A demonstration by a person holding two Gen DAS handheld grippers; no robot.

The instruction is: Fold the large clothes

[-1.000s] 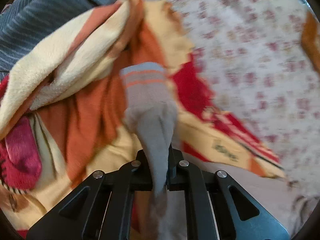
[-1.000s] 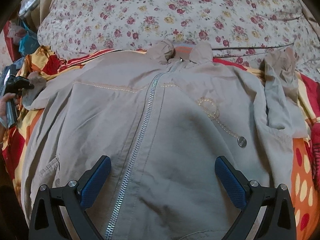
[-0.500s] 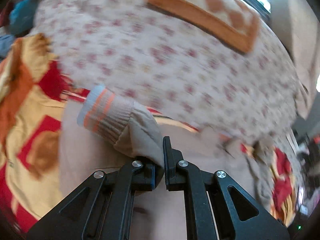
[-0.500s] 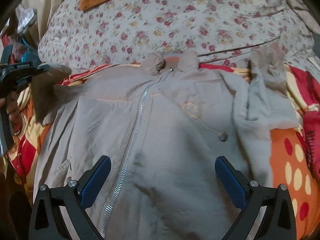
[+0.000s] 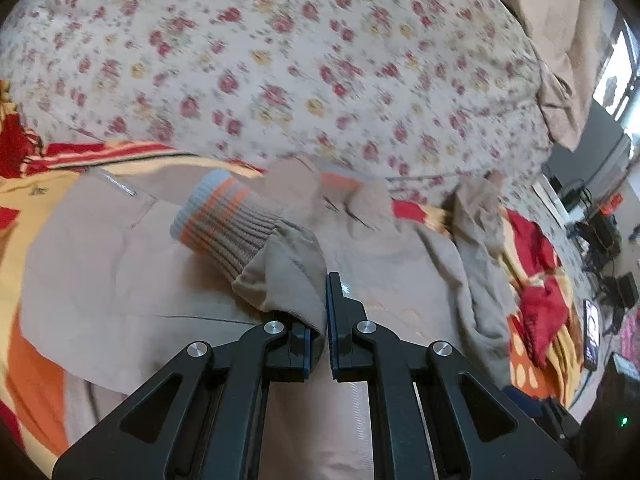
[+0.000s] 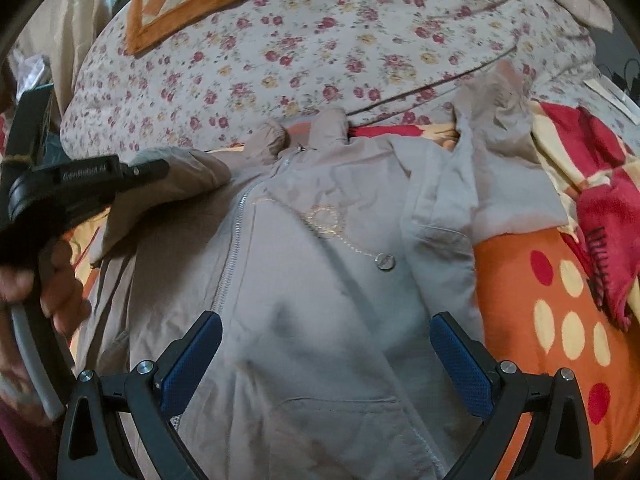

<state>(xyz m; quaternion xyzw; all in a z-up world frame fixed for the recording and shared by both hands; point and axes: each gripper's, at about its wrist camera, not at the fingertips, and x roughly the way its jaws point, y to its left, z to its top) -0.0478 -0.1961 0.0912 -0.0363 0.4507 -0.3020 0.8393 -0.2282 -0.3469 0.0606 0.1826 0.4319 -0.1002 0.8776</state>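
While the beige jacket [image 6: 304,280] lies zipped across the frame's centre on an orange, red and yellow blanket [image 6: 552,312], the left gripper [image 5: 326,320] clamps its sleeve [image 5: 280,276]; right gripper [image 6: 326,360] gapes wide above, floral quilt [image 6: 320,48] filling the top.

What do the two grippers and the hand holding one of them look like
Both grippers are black linkage frames with silver pivot screws and triangular cutouts. The right gripper has blue textured pads; the left gripper has thin blue pad edges. Seen from the right wrist, the left unit's black body carries pale lettering, too small to read reliably, and a bare hand grips its handle.
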